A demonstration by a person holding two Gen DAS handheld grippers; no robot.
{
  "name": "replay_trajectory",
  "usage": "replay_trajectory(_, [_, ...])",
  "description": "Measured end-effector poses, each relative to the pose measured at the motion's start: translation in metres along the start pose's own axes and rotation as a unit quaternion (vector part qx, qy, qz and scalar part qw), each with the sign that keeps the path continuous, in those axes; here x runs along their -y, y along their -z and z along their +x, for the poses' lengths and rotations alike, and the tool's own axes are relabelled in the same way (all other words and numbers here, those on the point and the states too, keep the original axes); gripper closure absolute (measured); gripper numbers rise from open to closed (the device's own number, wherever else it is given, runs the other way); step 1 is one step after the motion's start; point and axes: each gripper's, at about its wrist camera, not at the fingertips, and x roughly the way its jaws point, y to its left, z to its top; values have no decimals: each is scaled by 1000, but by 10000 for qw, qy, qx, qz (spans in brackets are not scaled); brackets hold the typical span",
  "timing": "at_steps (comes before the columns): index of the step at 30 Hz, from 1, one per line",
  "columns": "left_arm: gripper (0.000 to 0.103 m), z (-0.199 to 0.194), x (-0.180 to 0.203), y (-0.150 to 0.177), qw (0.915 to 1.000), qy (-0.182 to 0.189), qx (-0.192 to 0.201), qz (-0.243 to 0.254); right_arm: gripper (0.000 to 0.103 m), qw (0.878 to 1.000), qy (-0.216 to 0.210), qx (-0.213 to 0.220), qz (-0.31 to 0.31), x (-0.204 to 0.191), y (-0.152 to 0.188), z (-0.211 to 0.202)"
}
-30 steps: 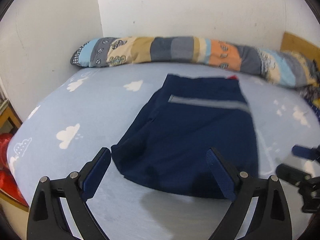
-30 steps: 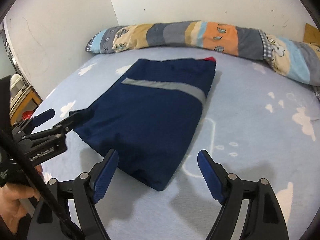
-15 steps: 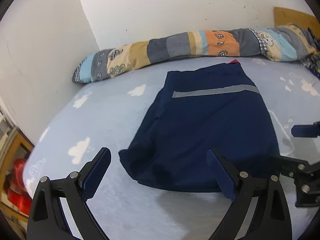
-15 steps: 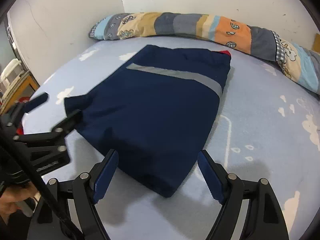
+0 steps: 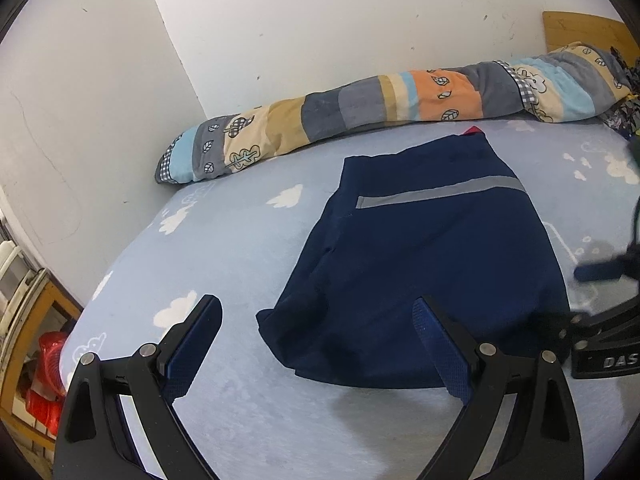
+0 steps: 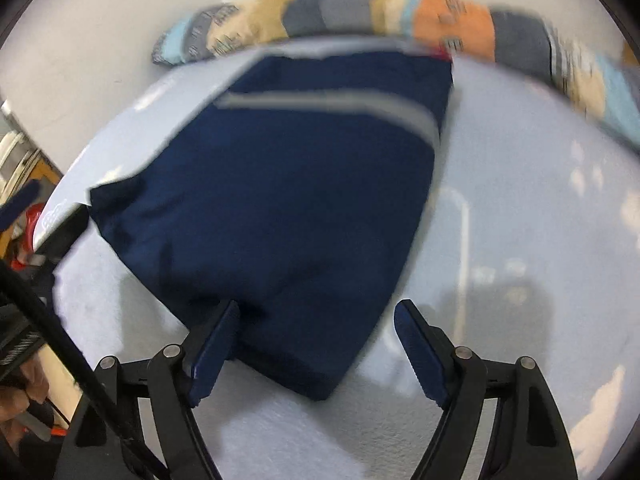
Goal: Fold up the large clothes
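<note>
Both your left hand-held gripper and right hand-held gripper gape wide, grasping nothing. Grab only 1 layer of the blue garment low in the frame, and your fold falls apart.

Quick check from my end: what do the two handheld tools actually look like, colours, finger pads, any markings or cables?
Both match: the left tool and right tool have black angular frames with silver pivot rivets and dark blue textured pads on the fingers. The right wrist view shows a black cable beside the left one. White lettering "DAS" marks the right one's body.
</note>
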Motion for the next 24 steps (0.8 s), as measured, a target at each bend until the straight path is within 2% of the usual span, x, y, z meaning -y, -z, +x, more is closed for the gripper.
replay_trajectory(2, [7, -1, -2, -1, 10000, -3, 21, -27, 19, 9994, 11, 307, -164, -8, -7, -10])
replay_trajectory(4, [7, 0, -4, -1, 10000, -13, 11, -64, 19, 9993, -106, 285, -216, -12, -13, -6])
replay_trajectory(7, [7, 9, -7, 0, 9997, 94, -123, -183, 19, 9995, 80, 159, -260, -12, -20, 10])
replay_trajectory(10, [7, 33, -11, 4, 9984, 236, -453, -260, 18, 9998, -111, -167, 85, -2, -21, 29])
replay_trajectory(13, [8, 65, -12, 13, 9942, 362, -960, -306, 17, 9997, -131, -196, 41, 0, -20, 28])
replay_trajectory(16, [12, 89, -15, 23, 9893, 429, -1346, -365, 18, 9996, -221, -135, 92, 1, -19, 21])
replay_trajectory(19, [13, 86, -19, 21, 9900, 431, -1271, -428, 18, 9993, -353, 76, 133, 1, -22, 4])
replay_trajectory(24, [13, 56, -30, 6, 9954, 347, -676, -577, 18, 9982, -483, 256, 263, 6, -25, -12])
